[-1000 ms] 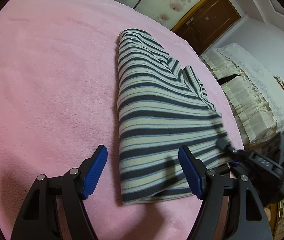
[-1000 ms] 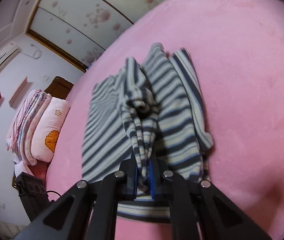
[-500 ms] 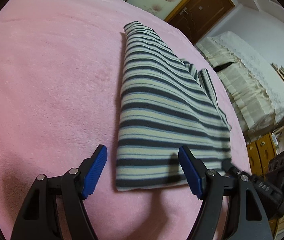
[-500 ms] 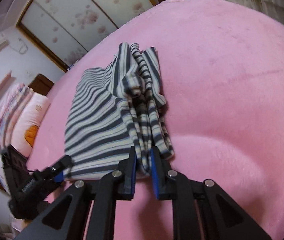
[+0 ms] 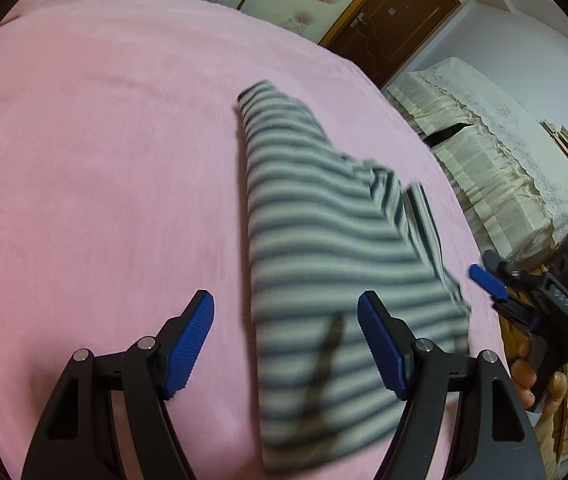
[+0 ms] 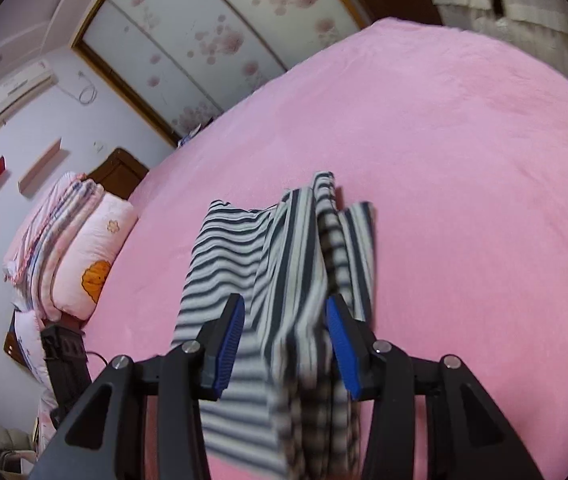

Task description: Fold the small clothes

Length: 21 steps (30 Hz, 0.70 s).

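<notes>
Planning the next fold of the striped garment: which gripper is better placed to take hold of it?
Right, probably. The right gripper has just opened, and the bunched edge of the striped garment lies between its pads. The left gripper is open too, above the flat part, with no loose edge to pinch.

A bed (image 5: pixel 104 160) under a pink blanket carries a folded striped garment (image 5: pixel 324 260) near its middle; pillows (image 6: pixel 92 256) are stacked at its far left end.
</notes>
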Each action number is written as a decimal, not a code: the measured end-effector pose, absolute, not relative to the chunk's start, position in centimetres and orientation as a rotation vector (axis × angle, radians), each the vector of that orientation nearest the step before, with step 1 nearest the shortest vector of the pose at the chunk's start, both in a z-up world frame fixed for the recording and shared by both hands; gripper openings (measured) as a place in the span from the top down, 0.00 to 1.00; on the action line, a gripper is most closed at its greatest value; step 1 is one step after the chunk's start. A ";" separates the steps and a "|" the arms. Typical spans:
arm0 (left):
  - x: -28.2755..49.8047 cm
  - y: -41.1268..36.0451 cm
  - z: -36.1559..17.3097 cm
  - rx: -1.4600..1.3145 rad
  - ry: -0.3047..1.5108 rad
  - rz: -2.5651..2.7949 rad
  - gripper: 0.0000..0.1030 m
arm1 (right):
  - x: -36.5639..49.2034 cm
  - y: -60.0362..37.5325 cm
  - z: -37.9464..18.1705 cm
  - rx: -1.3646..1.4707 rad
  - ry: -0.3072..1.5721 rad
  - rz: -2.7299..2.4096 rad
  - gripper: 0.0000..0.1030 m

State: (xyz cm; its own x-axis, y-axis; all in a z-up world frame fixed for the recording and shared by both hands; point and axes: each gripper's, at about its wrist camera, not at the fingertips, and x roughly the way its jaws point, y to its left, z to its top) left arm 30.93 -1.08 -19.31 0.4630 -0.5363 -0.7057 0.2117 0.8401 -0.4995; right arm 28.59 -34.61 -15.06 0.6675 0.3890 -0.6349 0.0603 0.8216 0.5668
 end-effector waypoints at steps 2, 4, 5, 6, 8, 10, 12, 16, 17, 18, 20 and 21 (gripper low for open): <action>33.2 -1.6 -19.2 -0.351 0.993 -0.477 0.29 | 30.8 -34.6 -15.8 0.588 0.858 0.212 0.58; 35.3 -2.1 -19.3 -0.341 1.003 -0.476 0.29 | 33.0 -34.3 -16.6 0.585 0.887 0.225 0.58; 36.5 -2.4 -19.4 -0.341 1.010 -0.480 0.29 | 34.0 -34.3 -17.0 0.590 0.896 0.234 0.58; 37.4 -2.7 -19.5 -0.340 1.014 -0.480 0.29 | 34.8 -34.3 -17.3 0.595 0.902 0.243 0.58; 39.5 -3.1 -19.6 -0.340 1.019 -0.481 0.29 | 36.2 -34.1 -17.9 0.611 0.914 0.260 0.58; 40.9 -3.5 -19.7 -0.333 1.005 -0.482 0.29 | 37.3 -33.8 -18.3 0.614 0.916 0.289 0.58; 42.1 -3.8 -19.8 -0.333 1.002 -0.477 0.29 | 38.2 -33.4 -18.8 0.592 0.929 0.297 0.58; 44.4 -3.9 -21.0 -0.375 1.030 -0.456 0.29 | 39.4 -32.8 -19.6 0.506 0.956 0.283 0.95; 44.3 -3.8 -21.1 -0.376 1.016 -0.454 0.30 | 39.3 -33.0 -19.2 0.497 0.933 0.281 0.95; 44.3 -3.7 -21.1 -0.366 0.997 -0.445 0.35 | 38.9 -33.4 -18.6 0.487 0.886 0.271 0.95; 44.4 -3.9 -21.2 -0.332 0.975 -0.424 0.41 | 38.7 -34.7 -18.5 0.523 0.848 0.247 0.95; 44.5 -3.9 -21.4 -0.328 0.977 -0.417 0.41 | 38.9 -35.4 -19.1 0.550 0.857 0.224 0.95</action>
